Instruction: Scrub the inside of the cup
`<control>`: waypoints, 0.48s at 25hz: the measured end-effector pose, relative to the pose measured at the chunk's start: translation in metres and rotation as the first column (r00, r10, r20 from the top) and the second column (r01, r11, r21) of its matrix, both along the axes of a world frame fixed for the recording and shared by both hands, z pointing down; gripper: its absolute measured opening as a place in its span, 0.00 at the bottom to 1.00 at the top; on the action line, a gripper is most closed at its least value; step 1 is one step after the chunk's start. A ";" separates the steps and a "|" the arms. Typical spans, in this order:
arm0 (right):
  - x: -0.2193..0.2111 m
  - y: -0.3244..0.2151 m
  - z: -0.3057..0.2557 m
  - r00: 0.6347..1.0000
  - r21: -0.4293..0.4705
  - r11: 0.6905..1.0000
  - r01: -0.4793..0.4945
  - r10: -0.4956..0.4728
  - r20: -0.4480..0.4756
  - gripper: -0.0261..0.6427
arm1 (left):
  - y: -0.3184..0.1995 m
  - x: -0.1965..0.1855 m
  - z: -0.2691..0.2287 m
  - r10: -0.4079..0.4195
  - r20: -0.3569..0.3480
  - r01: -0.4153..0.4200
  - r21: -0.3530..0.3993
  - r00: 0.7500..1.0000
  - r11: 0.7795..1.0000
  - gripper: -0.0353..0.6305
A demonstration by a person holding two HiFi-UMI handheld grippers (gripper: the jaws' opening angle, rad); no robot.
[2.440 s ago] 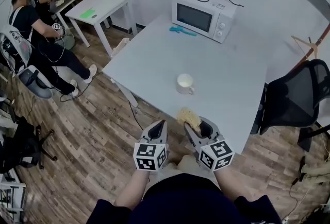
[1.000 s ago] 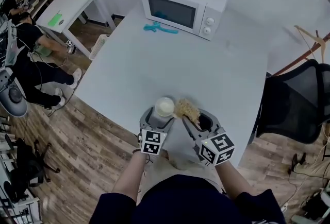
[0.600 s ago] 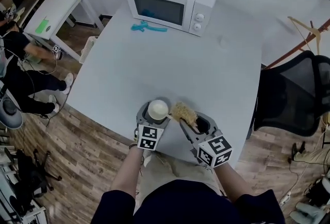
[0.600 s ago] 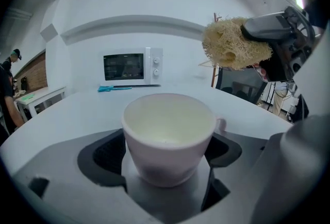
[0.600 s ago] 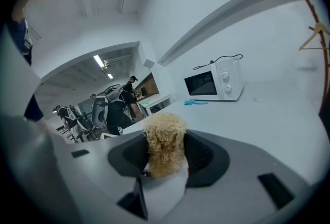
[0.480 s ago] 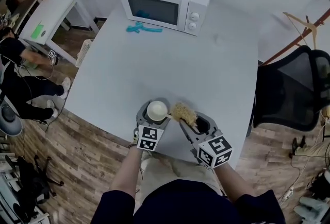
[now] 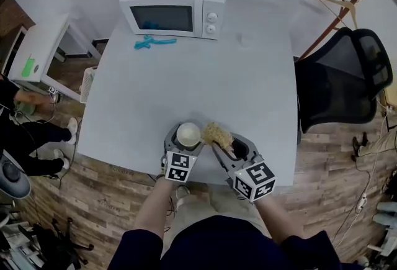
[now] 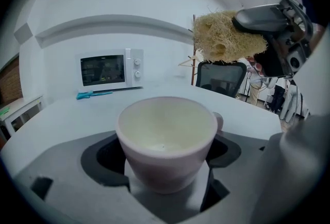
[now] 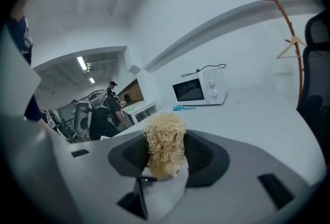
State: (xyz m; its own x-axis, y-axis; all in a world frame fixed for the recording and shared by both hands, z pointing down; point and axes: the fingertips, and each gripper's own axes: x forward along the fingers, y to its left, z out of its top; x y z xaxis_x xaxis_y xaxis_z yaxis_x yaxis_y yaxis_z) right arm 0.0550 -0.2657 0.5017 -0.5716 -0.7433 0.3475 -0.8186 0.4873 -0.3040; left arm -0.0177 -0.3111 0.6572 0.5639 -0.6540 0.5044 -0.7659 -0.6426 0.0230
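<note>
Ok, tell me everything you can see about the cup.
The cup is small, white and glossy, ceramic by its look, upright and empty, creamy inside. A handle shows on its far right side. The fingers of the left gripper clamp its sides, over the near edge of the table. The scrubber hangs above, apart from it.

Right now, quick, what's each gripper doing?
Left gripper: closed on the cup.
Right gripper: closed on the fibrous scrubber.
</note>
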 end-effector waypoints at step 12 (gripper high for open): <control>-0.021 0.040 -0.021 0.998 0.057 0.997 -0.058 0.060 -0.026 0.31 | 0.030 -0.010 -0.044 0.074 -0.013 -0.074 0.035 0.997 0.997 0.70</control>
